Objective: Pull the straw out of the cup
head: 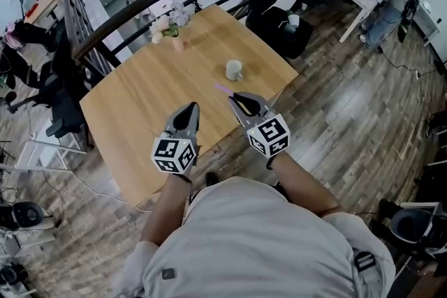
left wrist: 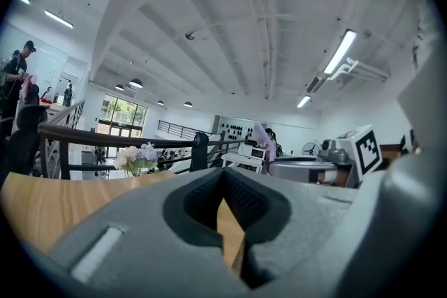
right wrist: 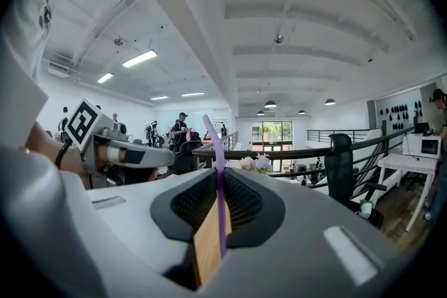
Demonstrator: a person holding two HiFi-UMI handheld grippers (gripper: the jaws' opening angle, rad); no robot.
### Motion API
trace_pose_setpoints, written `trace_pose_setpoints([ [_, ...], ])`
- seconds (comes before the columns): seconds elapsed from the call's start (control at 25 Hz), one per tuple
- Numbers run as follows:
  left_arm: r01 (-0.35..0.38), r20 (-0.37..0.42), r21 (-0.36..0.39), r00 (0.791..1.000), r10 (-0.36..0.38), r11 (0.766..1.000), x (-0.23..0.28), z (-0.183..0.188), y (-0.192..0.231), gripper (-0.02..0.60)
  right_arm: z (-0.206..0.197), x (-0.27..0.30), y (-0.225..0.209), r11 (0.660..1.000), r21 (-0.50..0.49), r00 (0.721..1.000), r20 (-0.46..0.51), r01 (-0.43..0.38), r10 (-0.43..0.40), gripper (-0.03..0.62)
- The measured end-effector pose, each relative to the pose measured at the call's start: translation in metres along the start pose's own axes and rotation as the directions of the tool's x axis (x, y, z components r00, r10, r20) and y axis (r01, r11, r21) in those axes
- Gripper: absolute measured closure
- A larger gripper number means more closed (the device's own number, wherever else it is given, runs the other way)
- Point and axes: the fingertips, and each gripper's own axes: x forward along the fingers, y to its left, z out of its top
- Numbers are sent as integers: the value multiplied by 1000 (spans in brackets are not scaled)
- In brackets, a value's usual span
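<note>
One straw: a thin, pale purple straw (right wrist: 221, 185) stands upright between the right gripper's fingers (right wrist: 246, 203). Its top curves over to one side above them, and its lower end runs down out of sight between the pads.
Where the straw is: clear of the cup. In the head view only a short purple end shows, just ahead of the right fingertips, and nothing but the pads touches it.
Right gripper (head: 236, 100): the fingers pinch the straw across its width. The gap is narrow, with a dark ribbed pad on each side.
Cup (head: 234, 70): small and white, upright on the table, a little beyond the right fingertips and apart from the straw. Whether it holds anything cannot be told.
Step in hand: the straw looks already out, so what remains is probably to carry it off and set it down.
Doing it well: pinch firmly enough that the smooth tube cannot slide, yet lightly enough not to flatten it. Hold it upright and away from the cup's rim, so the cup is not knocked.
Left gripper (head: 187, 110): just beside the right one. Its fingers are pressed nearly together with nothing between them. It is free to steady the cup if needed.
Table (head: 140, 101): light wood, bare beneath both sets of fingers. A small bunch of flowers (head: 166, 24) stands well beyond the fingertips, near the far edge.
</note>
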Motion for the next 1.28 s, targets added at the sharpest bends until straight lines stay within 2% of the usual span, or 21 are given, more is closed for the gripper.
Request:
trace_pose_setpoints([
  [0.4, -43, 3, 29, 999, 43, 999, 0, -30, -107, 577, -26, -108, -12, 997, 6, 997, 21, -72, 72, 553],
  [0.68, -61, -1, 39, 998, 61, 997, -19, -49, -164, 577, -40, -163, -4, 993, 14, 993, 27, -114, 114, 553],
  [1.0, -97, -17, 44, 995, 98, 994, -38, -64, -193, 577, -49, -196, -2, 991, 40, 991, 45, -128, 126, 551],
  [1.28, -105, -18, 42, 994, 106, 994, -44, -67, -201, 577, -50, -205, -3, 991, 47, 991, 47, -126, 124, 553],
])
